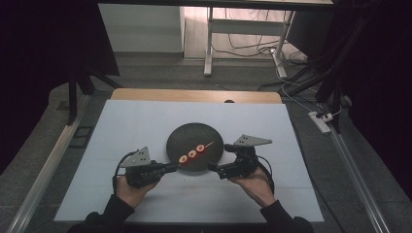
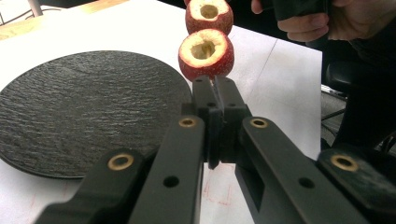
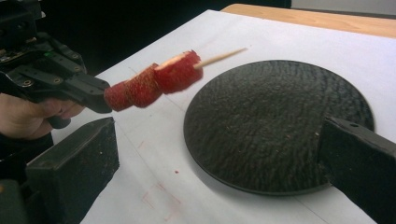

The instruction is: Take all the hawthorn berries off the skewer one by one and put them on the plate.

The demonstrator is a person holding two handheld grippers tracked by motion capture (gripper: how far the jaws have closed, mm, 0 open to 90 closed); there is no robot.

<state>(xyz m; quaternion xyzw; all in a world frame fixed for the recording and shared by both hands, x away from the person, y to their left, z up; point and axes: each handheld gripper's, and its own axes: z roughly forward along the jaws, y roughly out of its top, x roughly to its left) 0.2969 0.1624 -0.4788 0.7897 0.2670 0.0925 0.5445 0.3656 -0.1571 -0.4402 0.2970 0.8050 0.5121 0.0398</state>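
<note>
1. High view: white sheet-covered surface (image 1: 145, 121) with a bare wood strip at its far edge; dim room, grey floor, white desk legs and loose cables behind, white power strip (image 1: 320, 122) on the floor at right.
2. Round black slate-textured plate (image 1: 194, 145) sits mid-surface. Left gripper (image 1: 174, 167) holds a thin wooden skewer with three red cored fruit slices (image 1: 193, 154) over the plate's near edge; right gripper (image 1: 214, 168) sits just beside the plate's near-right rim, apart from the skewer.
3. Left gripper view: jaws pinched tight together on the skewer's end; two slices visible (image 2: 205, 53), pale hollow centres, rough red skin, raised above the surface beside the plate (image 2: 70, 112). The person's other hand (image 2: 317, 18) is beyond.
4. Right gripper view: own jaws spread wide, nothing between them. Skewer (image 3: 154, 81) seen side-on, bare pointed tip over the plate's (image 3: 275, 126) matte, pebbled face; faint red marks on the sheet.
</note>
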